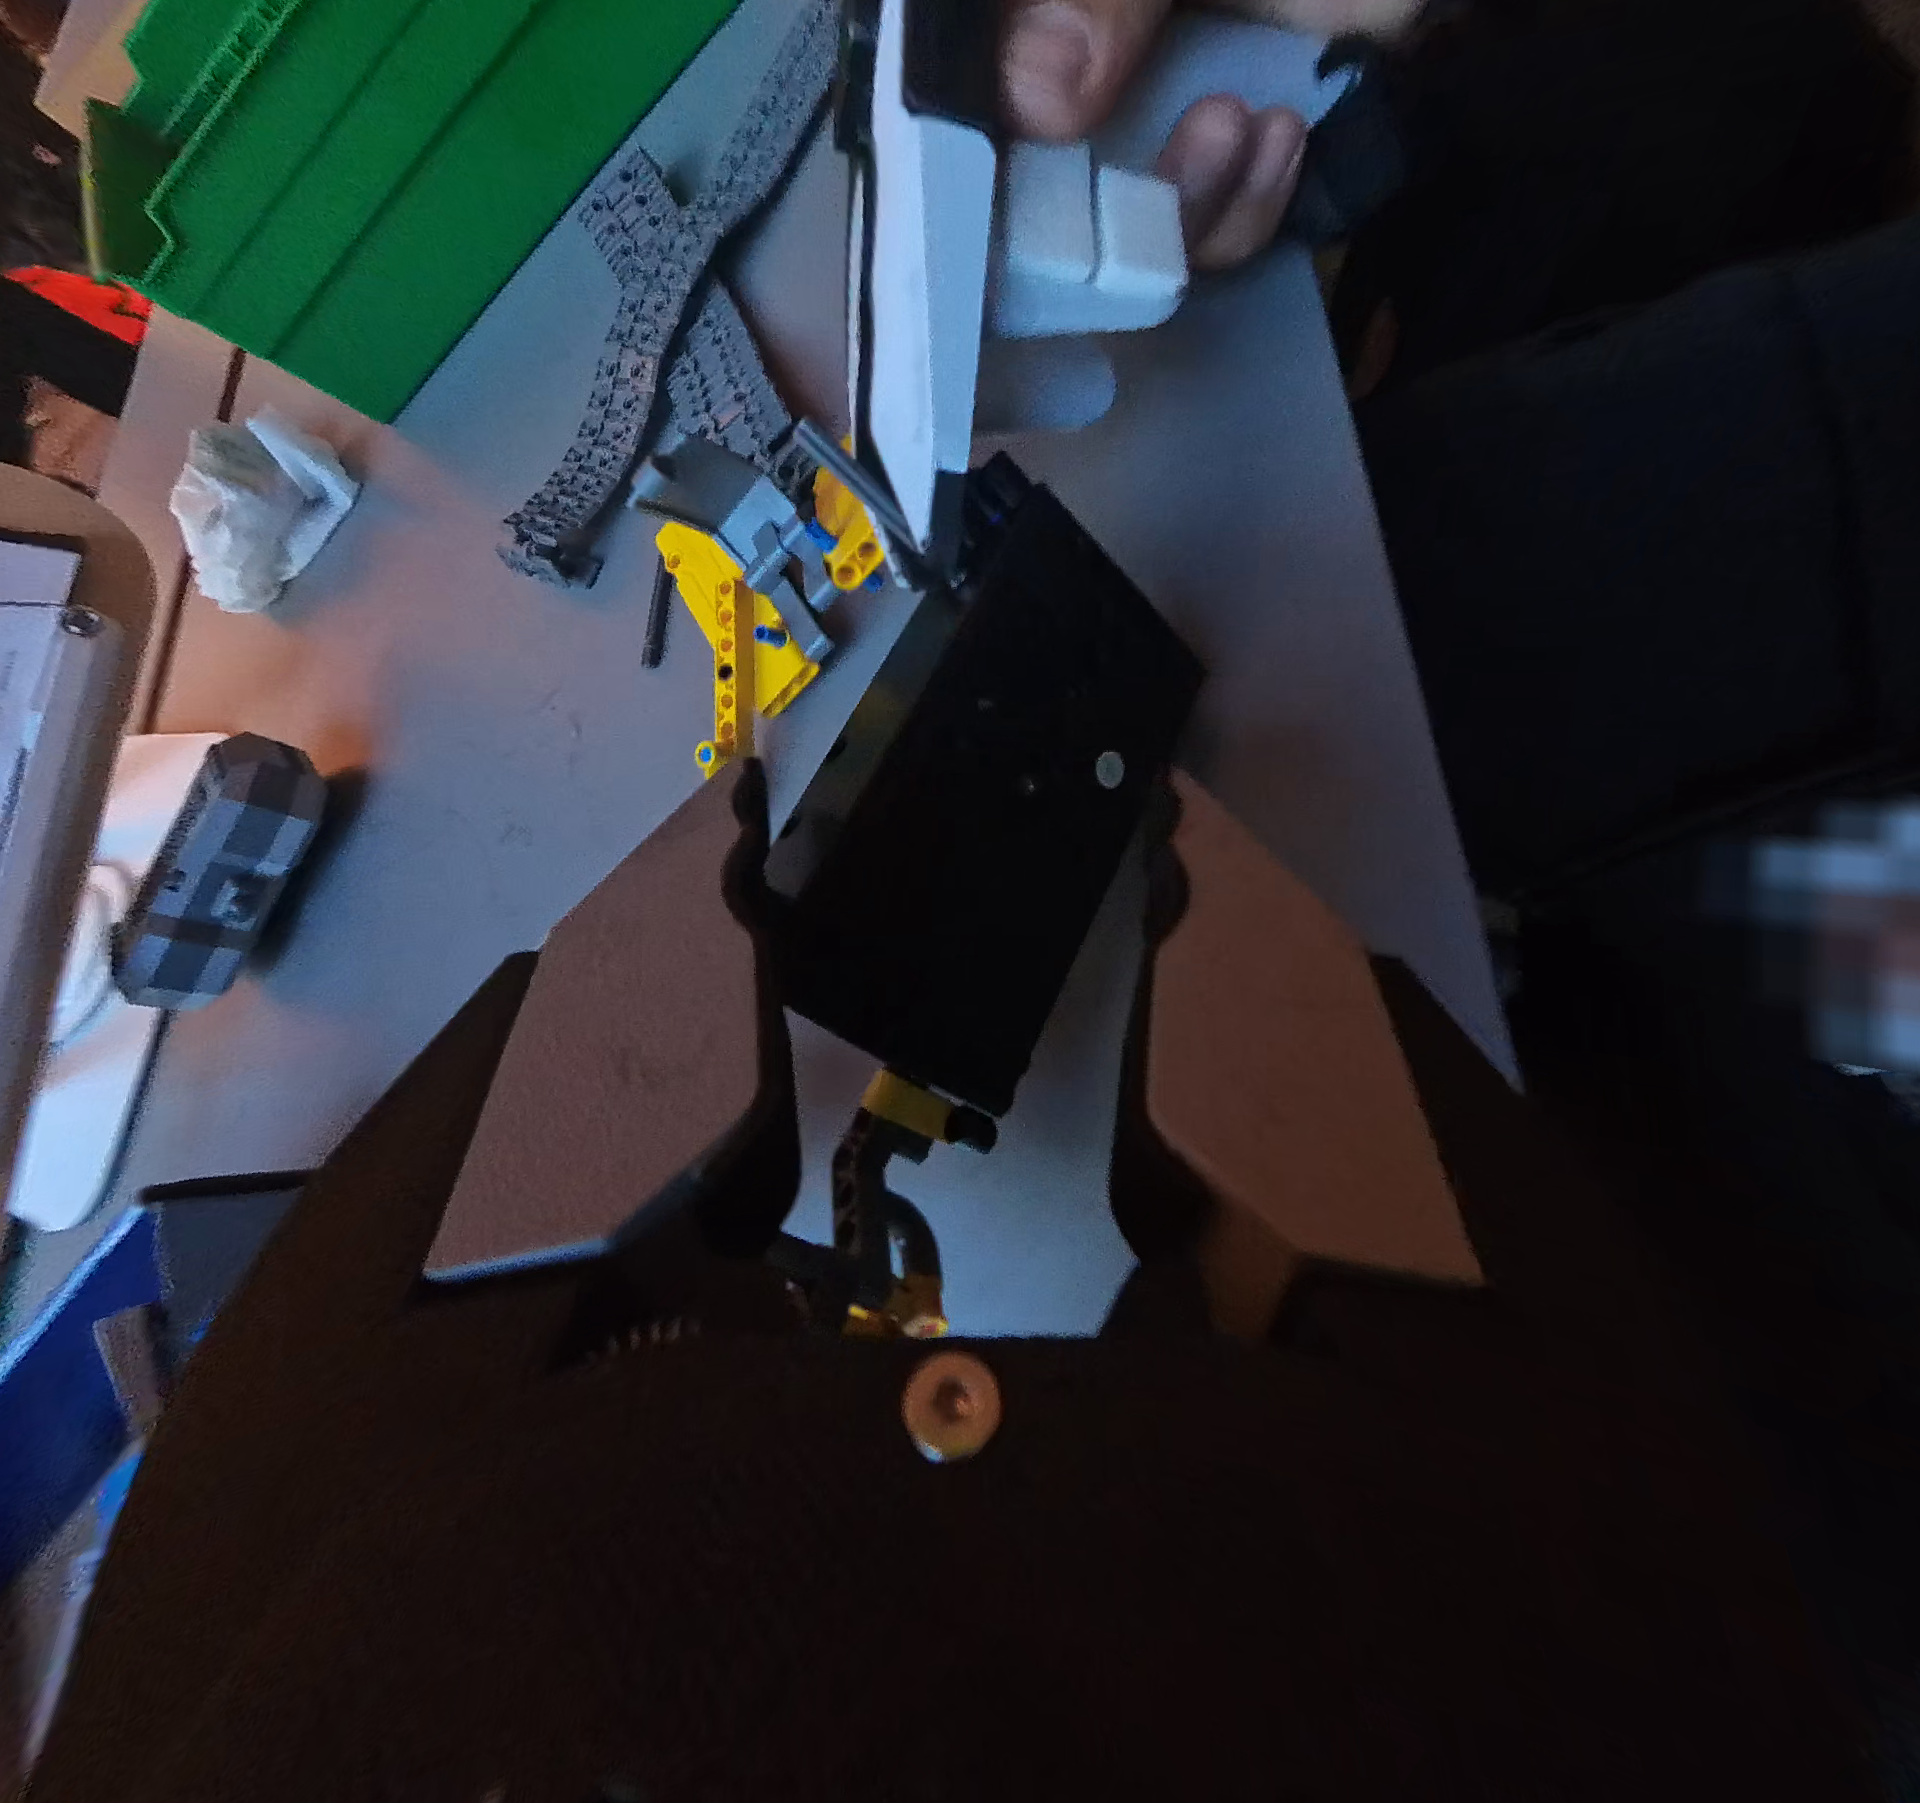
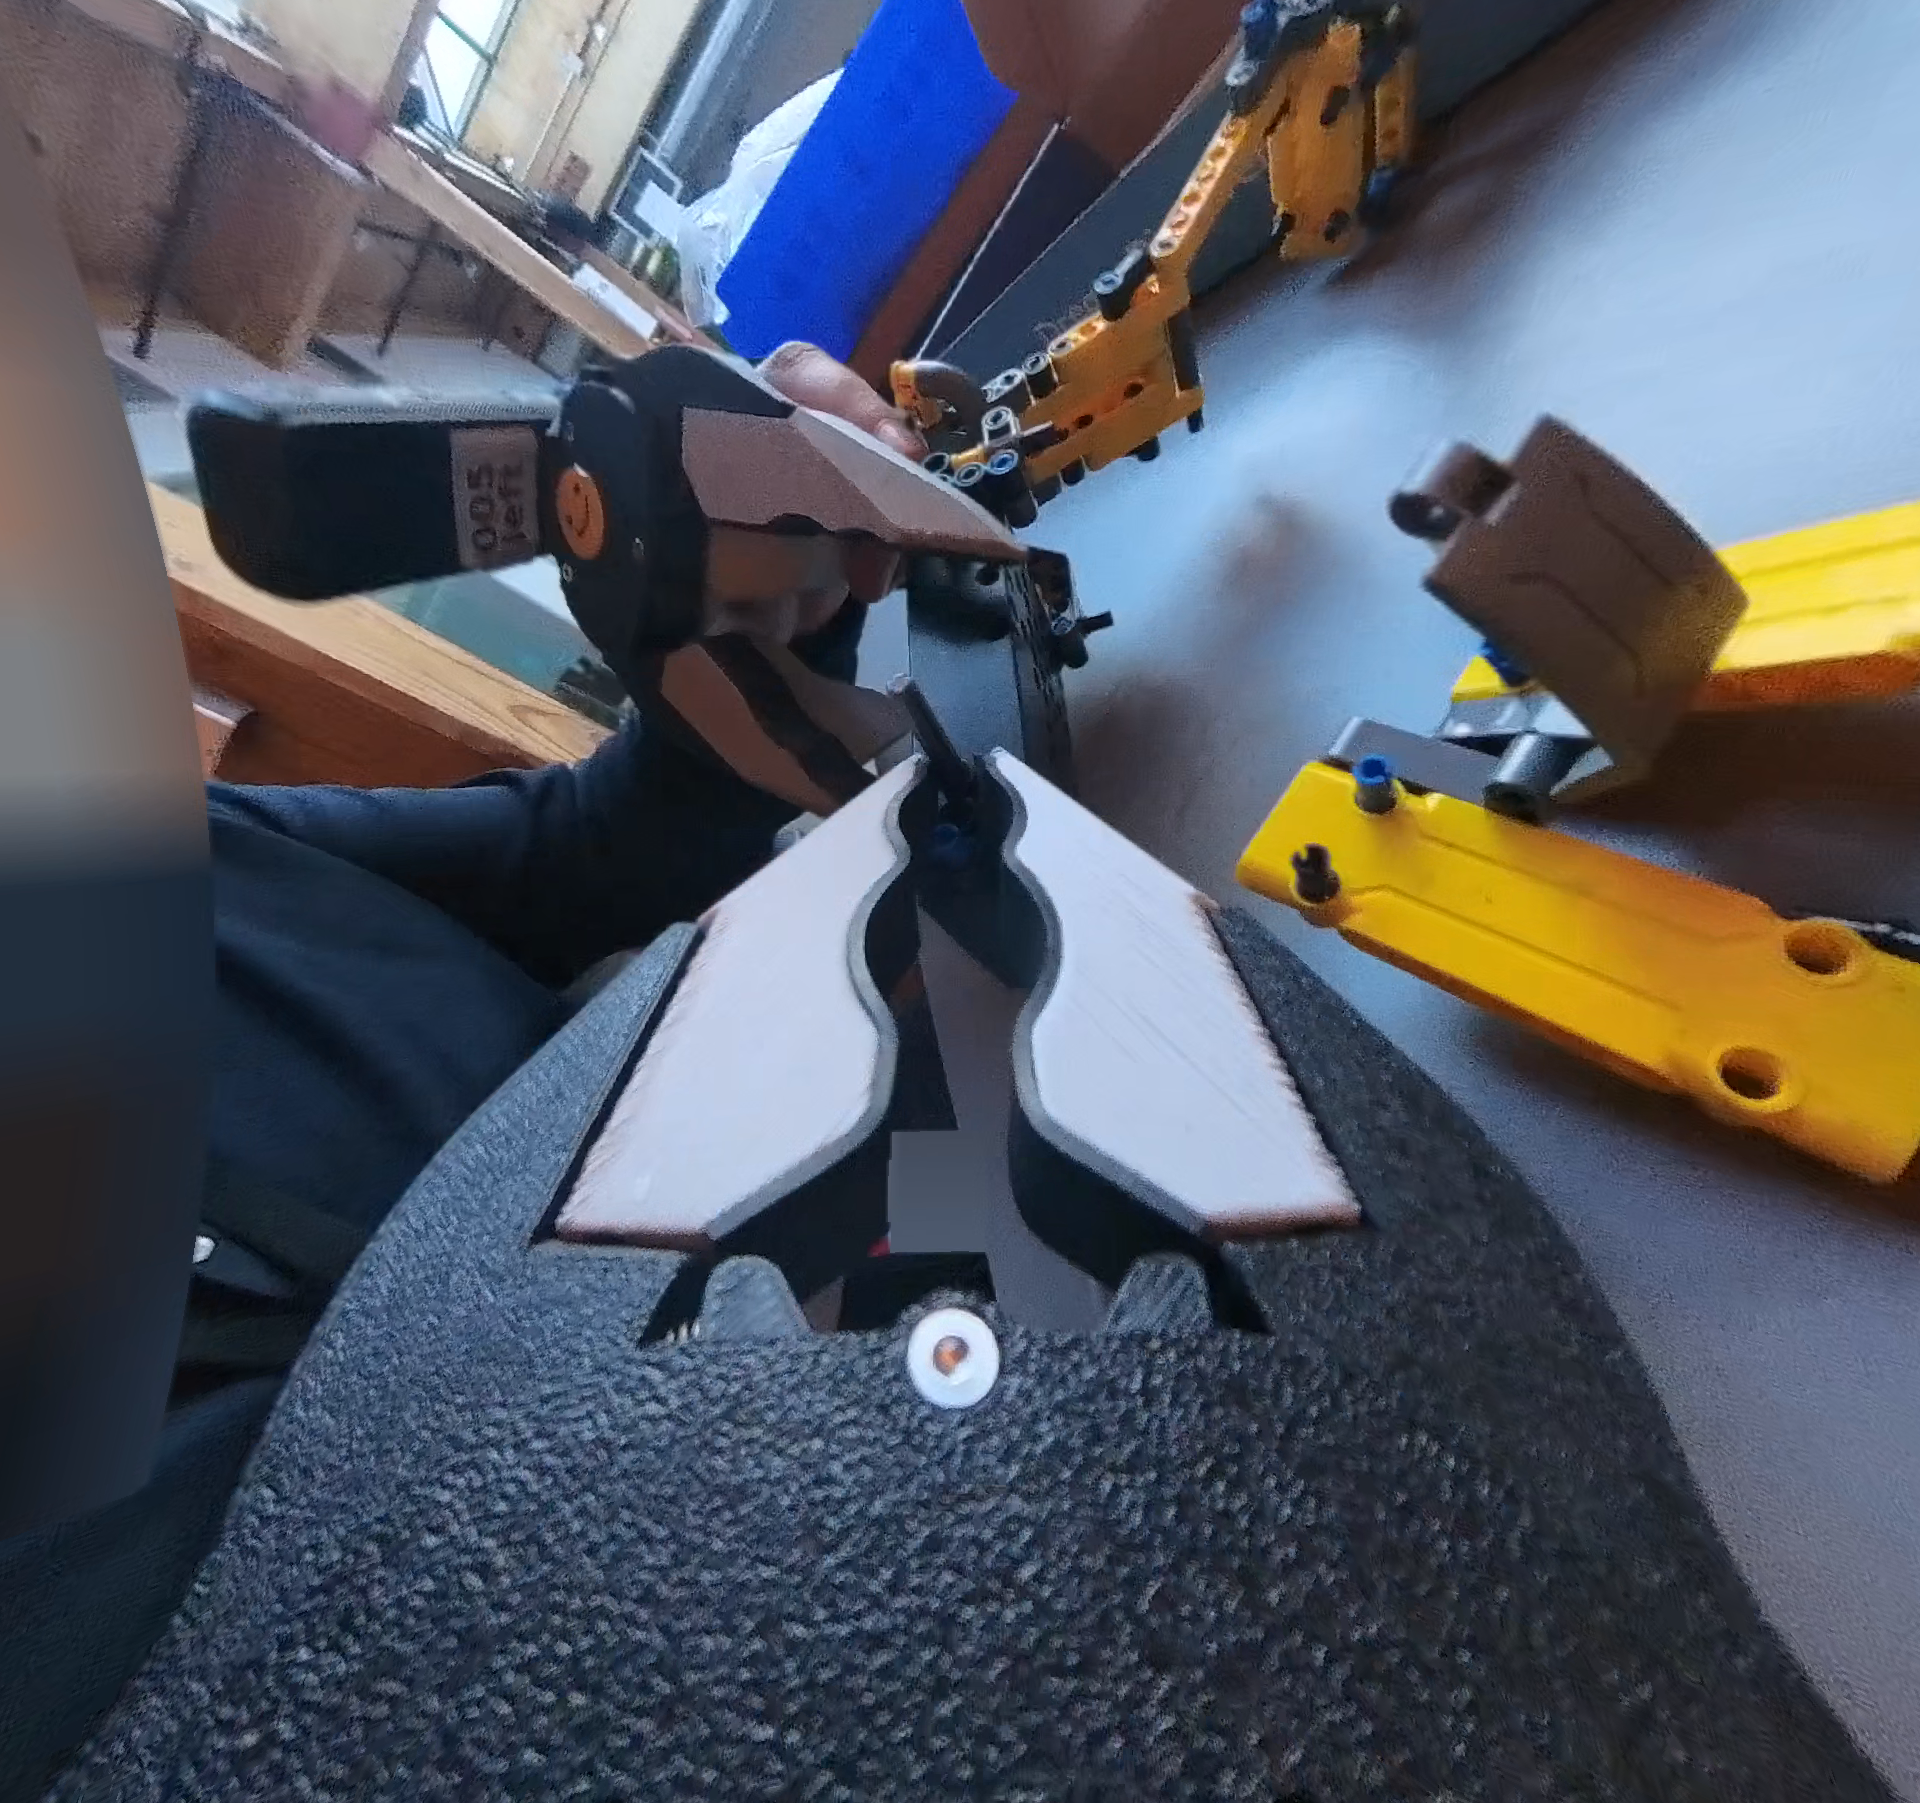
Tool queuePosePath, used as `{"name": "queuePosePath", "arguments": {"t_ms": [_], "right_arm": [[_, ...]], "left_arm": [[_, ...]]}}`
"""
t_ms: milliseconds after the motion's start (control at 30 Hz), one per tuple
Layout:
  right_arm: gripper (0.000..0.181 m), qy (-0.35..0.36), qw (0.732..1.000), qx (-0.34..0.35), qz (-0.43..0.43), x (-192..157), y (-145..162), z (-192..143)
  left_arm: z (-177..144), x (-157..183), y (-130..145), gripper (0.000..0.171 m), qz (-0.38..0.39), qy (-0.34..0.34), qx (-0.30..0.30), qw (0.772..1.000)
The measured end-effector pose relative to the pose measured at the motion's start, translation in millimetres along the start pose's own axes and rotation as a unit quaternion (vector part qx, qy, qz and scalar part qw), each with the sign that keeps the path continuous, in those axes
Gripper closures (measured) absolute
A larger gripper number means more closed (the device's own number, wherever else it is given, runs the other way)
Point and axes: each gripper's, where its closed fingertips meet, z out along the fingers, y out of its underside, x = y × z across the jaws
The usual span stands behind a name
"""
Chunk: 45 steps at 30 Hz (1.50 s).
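Observation:
My left gripper [image 1: 956, 797] is shut on a black box-shaped brick block [image 1: 987, 818] and holds it above the grey table [image 1: 468, 818]. A yellow and black brick arm [image 1: 899, 1130] hangs from the block's near end. My right gripper [image 2: 954, 766] is nearly closed on a small black pin [image 2: 940, 756] with a blue part, right at the edge of the black block [image 2: 1023, 652]. In the left wrist view the right gripper [image 1: 925, 538] comes down from above, held by a hand [image 1: 1122, 18], and its white tips meet the block's far end. The left gripper [image 2: 831, 558] also shows in the right wrist view.
A yellow and grey brick assembly [image 1: 769, 590], a grey track chain [image 1: 644, 330], a green tray [image 1: 416, 143], a crumpled bag [image 1: 249, 506] and a grey faceted piece [image 1: 218, 870] lie on the table. A long yellow panel [image 2: 1558, 953] and a curved grey piece [image 2: 1590, 590] lie to the right. The grippers are tip to tip, or close to it.

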Motion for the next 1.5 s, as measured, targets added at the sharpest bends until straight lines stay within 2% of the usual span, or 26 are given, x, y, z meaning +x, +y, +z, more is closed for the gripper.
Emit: {"name": "queuePosePath", "arguments": {"t_ms": [167,467,600,733,900,1067,1200,1333,1500], "right_arm": [[0.177,-0.028,0.998,0.004,0.053,0.4,-0.9,2.9],[0.176,-0.044,0.996,0.006,0.081,2.2,-2.4,2.7],[0.176,-0.041,0.996,0.008,0.074,2.3,-2.4,2.9],[0.175,-0.023,1.000,0.005,-0.006,-4.8,2.0,6.5],[0.173,0.020,0.991,-0.018,-0.133,-14.7,12.0,14.2],[0.172,0.075,0.972,-0.069,-0.213,-15.0,16.8,13.1],[0.174,0.142,0.941,-0.121,-0.281,-10.9,14.9,3.3],[0.174,0.175,0.924,-0.147,-0.306,-9.6,16.4,0.2],[0.175,0.170,0.932,-0.157,-0.280,-9.1,18.7,4.7]], "left_arm": [[4.5,-3.6,9.1,0.094,0.061,-0.039,-0.013,0.997],[2.5,-7.5,2.0,0.102,0.000,-0.023,0.054,0.998],[3.4,-7.9,2.6,0.101,0.000,-0.028,0.050,0.998],[4.7,-2.1,7.3,0.103,0.021,-0.023,-0.011,0.999],[3.2,2.1,6.0,0.108,-0.020,0.009,-0.039,0.999],[4.2,5.3,10.0,0.108,-0.005,0.025,-0.062,0.998],[5.4,3.6,12.6,0.112,0.013,0.035,-0.081,0.996],[6.5,4.3,11.4,0.113,0.029,0.049,-0.080,0.995],[7.7,4.4,10.8,0.113,0.023,0.050,-0.081,0.995]]}}
